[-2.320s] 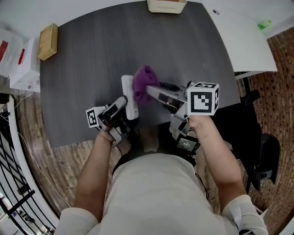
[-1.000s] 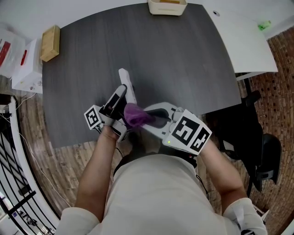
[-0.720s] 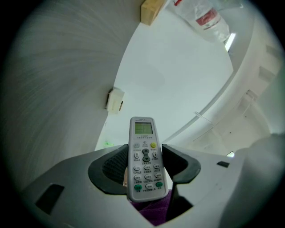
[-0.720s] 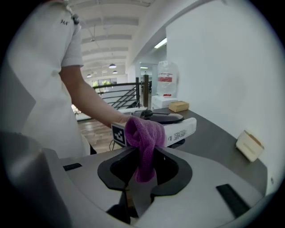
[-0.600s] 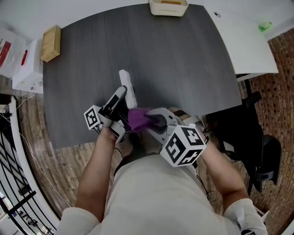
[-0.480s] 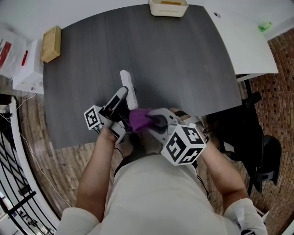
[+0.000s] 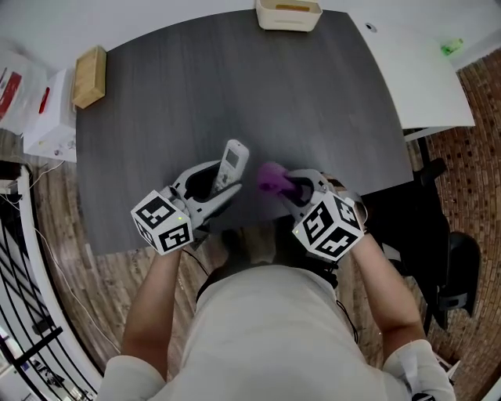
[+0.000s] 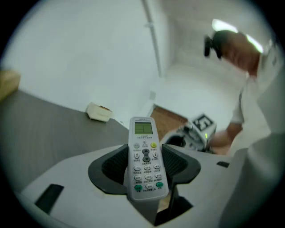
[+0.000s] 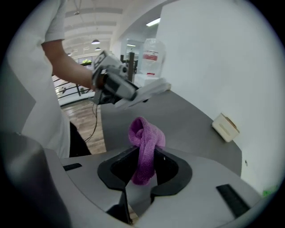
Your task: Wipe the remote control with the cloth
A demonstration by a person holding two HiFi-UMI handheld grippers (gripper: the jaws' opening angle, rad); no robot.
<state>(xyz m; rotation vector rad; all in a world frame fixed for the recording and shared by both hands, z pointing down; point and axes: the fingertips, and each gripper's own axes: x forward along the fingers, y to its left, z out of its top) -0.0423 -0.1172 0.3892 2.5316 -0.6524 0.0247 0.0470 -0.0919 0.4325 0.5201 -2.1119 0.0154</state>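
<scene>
From the head view, a wooden block (image 7: pixel 88 65) sits at the upper left of the dark counter (image 7: pixel 329 102), close to its edge. Below the middle of the frame, toward the left, I have the left gripper (image 7: pixel 221 182) raised over the counter's near edge. Its fingers pinch the remote control (image 7: pixel 232 162) by its lower end. The remote's screen end points up and slightly right in the frame. In the left gripper view the remote stands upright between the two dark pads, buttons and small green screen facing the camera.

Just right of the remote, with a narrow gap of counter showing between them, is the purple cloth (image 7: pixel 272 177). It bunches out of the right gripper (image 7: pixel 291 185), whose fingers are pressed onto it. In the right gripper view the cloth rises from between the pads in a folded loop, one end hanging down into the gap.

A cream tray (image 7: pixel 288 14) rests at the counter's far edge, top centre.
</scene>
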